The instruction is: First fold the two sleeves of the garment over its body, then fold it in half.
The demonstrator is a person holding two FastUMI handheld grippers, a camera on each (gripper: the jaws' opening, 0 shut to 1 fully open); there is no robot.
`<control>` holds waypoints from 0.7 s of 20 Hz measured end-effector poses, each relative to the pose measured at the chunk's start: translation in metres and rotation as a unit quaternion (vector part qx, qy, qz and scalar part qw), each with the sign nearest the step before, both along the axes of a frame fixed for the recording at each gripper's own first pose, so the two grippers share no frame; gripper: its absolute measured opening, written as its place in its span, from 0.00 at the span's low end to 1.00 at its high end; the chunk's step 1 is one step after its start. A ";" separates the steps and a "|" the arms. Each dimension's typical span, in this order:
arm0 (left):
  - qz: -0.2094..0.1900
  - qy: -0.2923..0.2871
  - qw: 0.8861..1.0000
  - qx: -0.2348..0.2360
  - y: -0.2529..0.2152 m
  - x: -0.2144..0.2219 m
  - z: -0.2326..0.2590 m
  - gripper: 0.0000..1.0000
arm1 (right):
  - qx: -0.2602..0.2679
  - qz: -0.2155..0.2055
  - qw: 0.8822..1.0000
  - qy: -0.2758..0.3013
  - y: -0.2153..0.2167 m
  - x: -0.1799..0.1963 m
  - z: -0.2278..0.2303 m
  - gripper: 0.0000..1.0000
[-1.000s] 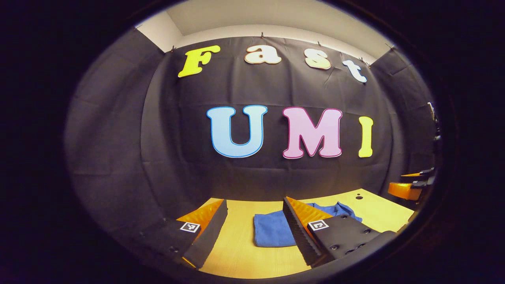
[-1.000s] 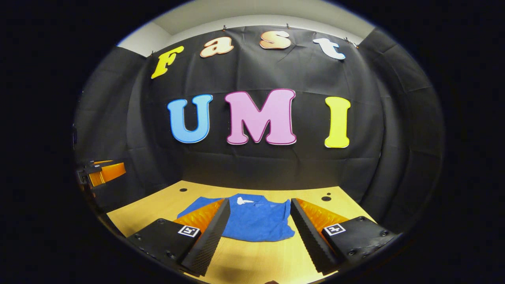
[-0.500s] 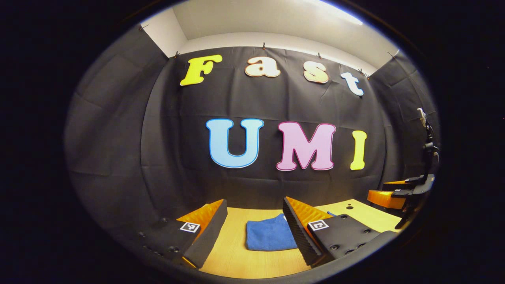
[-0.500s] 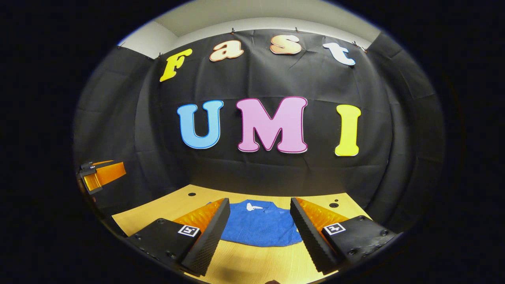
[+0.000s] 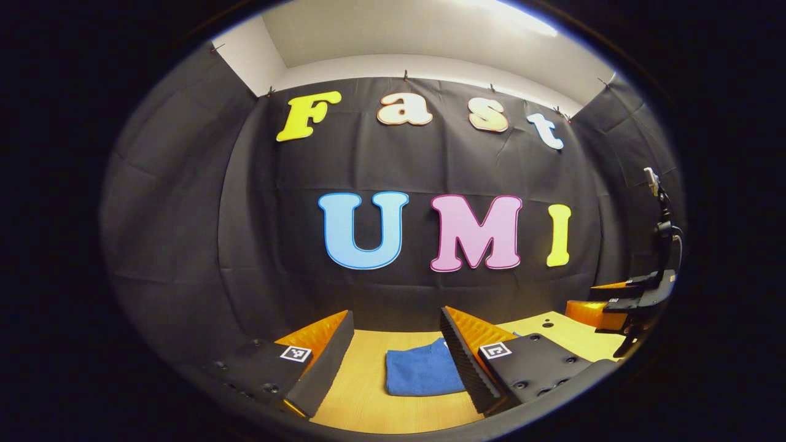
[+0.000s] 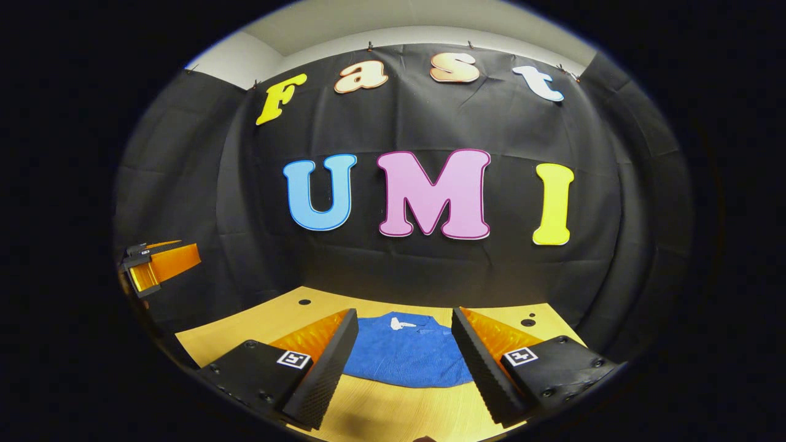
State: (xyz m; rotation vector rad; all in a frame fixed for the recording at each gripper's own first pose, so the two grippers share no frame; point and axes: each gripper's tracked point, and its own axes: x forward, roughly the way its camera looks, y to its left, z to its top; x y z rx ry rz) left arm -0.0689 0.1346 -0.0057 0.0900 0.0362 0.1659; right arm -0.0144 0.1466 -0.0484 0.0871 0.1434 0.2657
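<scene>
Plainly, the blue garment lay folded into a compact, roughly rectangular bundle on the yellow wooden worktop, low in the centre of the right gripper view. Its cloth looked like a fine knit, and a small white mark sat near its far edge, where the collar seemed to be. Its near edge was a smooth, slightly curved fold, and no sleeve stuck out on either side.

The right claw hung above the worktop with its two fingers spread wide apart, one at each side of the bundle in the picture, pressing on nothing. Whether the tips were above the cloth or just short of it could not be told.

In the left gripper view the garment showed at the bottom centre as a neat blue block with a rounded near-left corner, its right part hidden behind one finger. The left claw was likewise open, its fingers well apart and empty, raised off the worktop.

At the right edge of the left gripper view the right claw appeared farther off, held level above the worktop's far corner. At the left edge of the right gripper view the left claw appeared in the same manner. A few small dark holes dotted the worktop near its far edge.
</scene>
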 end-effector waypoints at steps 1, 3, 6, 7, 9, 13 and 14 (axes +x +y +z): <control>-0.001 0.002 1.000 0.002 -0.001 0.002 -0.001 0.82 | -0.004 0.000 1.000 0.003 0.000 0.001 -0.003 0.97; -0.001 0.003 1.000 0.009 0.000 0.005 0.001 0.82 | -0.009 0.006 1.000 0.004 0.001 0.004 -0.002 0.97; 0.000 -0.007 1.000 0.007 -0.002 0.006 0.006 0.82 | -0.004 0.008 1.000 0.001 0.004 0.010 0.001 0.97; 0.000 -0.008 1.000 0.008 -0.002 0.007 0.008 0.82 | 0.001 0.008 1.000 -0.003 0.005 0.011 0.004 0.97; 0.002 -0.010 1.000 0.017 -0.002 0.007 0.009 0.82 | 0.006 0.013 1.000 -0.010 0.008 0.012 0.007 0.97; 0.002 -0.012 1.000 0.020 -0.004 0.008 0.011 0.82 | -0.001 0.017 1.000 -0.009 0.010 0.015 0.005 0.97; 0.003 -0.013 1.000 0.019 -0.004 0.008 0.010 0.82 | 0.000 0.016 1.000 -0.009 0.009 0.015 0.006 0.97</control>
